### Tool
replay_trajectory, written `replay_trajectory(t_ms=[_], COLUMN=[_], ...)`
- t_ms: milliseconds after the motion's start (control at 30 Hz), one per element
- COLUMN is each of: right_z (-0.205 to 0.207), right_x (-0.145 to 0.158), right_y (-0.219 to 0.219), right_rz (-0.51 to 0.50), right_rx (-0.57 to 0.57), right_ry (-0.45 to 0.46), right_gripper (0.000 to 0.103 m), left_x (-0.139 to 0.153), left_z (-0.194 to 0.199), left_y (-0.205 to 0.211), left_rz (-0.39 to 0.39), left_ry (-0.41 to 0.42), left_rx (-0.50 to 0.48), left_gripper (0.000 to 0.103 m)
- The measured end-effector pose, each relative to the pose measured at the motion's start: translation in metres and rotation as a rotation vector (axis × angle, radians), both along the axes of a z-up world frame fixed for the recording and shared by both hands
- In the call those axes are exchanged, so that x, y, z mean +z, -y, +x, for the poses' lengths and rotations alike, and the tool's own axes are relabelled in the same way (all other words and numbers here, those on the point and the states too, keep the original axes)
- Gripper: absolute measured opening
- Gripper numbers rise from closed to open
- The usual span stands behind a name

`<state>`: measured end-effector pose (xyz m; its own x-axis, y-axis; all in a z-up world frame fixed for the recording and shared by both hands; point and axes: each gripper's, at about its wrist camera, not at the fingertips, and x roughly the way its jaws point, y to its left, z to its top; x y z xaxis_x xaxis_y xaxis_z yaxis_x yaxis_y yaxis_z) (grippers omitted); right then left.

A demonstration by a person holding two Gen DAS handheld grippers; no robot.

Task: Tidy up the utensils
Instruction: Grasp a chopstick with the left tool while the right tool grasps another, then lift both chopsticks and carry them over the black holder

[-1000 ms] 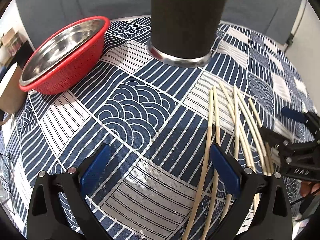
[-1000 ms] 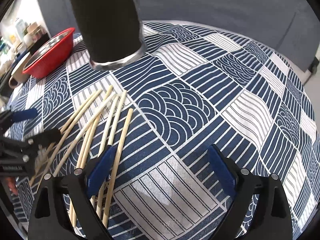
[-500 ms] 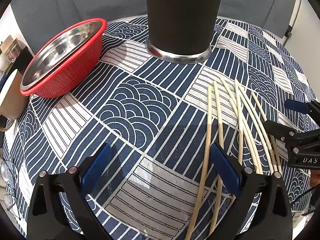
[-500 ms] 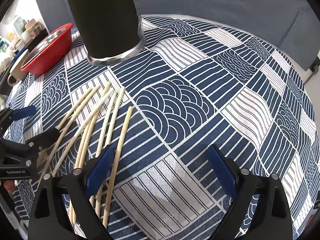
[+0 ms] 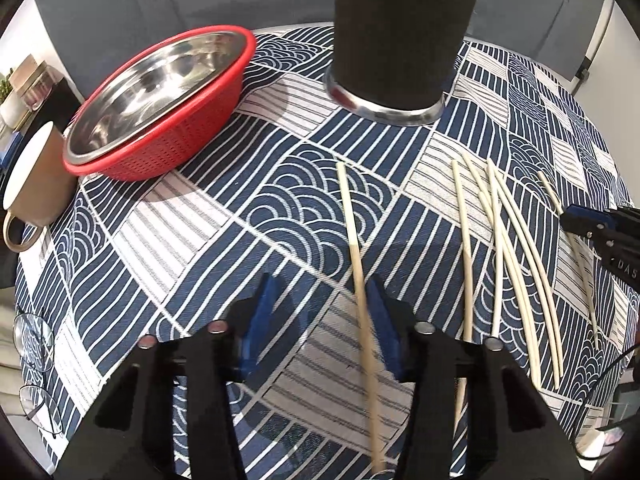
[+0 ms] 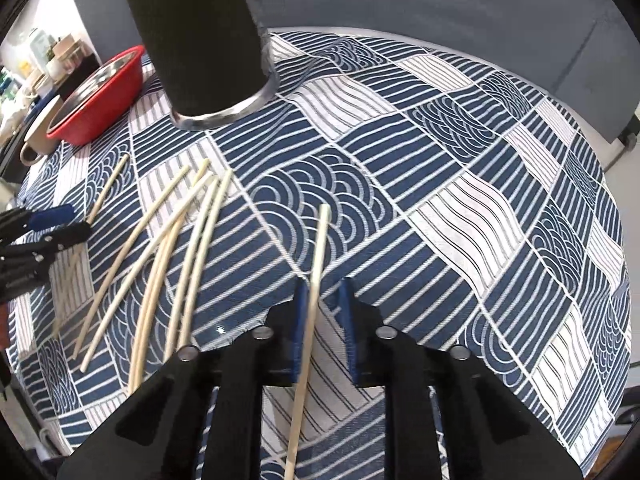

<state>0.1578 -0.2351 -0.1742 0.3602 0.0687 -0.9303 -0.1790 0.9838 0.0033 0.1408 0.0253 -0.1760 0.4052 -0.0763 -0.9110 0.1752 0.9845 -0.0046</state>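
A tall black holder with a metal base (image 5: 400, 32) stands at the back of the table; it also shows in the right wrist view (image 6: 200, 36). Several pale chopsticks (image 5: 504, 240) lie loose on the patterned cloth, also seen in the right wrist view (image 6: 176, 248). My left gripper (image 5: 322, 308) has its jaws half closed, with one chopstick (image 5: 352, 232) lying against the right finger. My right gripper (image 6: 323, 304) has its jaws narrowed around one chopstick (image 6: 318, 248) that rests against the left finger, with a gap still showing on the right.
A red colander holding a steel bowl (image 5: 160, 100) sits at the back left, with a beige mug (image 5: 36, 188) beside it. Glasses (image 5: 36, 344) lie at the table's left edge. The cloth (image 6: 460, 208) is bare at the right.
Both grippers were wide open and have narrowed. Each now has one chopstick between its fingers, drawn away from the pile. The left view has shifted right towards the chopsticks.
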Motion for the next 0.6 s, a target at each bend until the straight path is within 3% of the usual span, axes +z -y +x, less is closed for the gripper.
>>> replay_trajectory(t_ms=[100, 300, 500, 600], right_z=[0.000, -0.001, 0.000, 0.000], right_x=[0.001, 0.004, 0.005, 0.009], right_y=[0.008, 0.024, 0.039, 0.050], right_rz=[-0.007, -0.006, 0.009, 0.048], right_rx=[-0.012, -0.048, -0.094, -0.127], right_ry=[-0.003, -0.017, -0.044, -0.050], right_gripper=[0.007, 0.004, 0.004, 0.004], left_x=[0.001, 0.002, 0.003, 0.005], left_z=[-0.004, -0.008, -0.009, -0.011], left_y=[-0.008, -0.024, -0.042, -0.045], left_rz=[-0.002, -0.024, -0.090, -0.074], left_ry=[0.002, -0.018, -0.061, -0.070], left_rx=[0.006, 0.038, 0.092, 0.103], left_gripper=[0.028, 0.007, 0.005, 0.005])
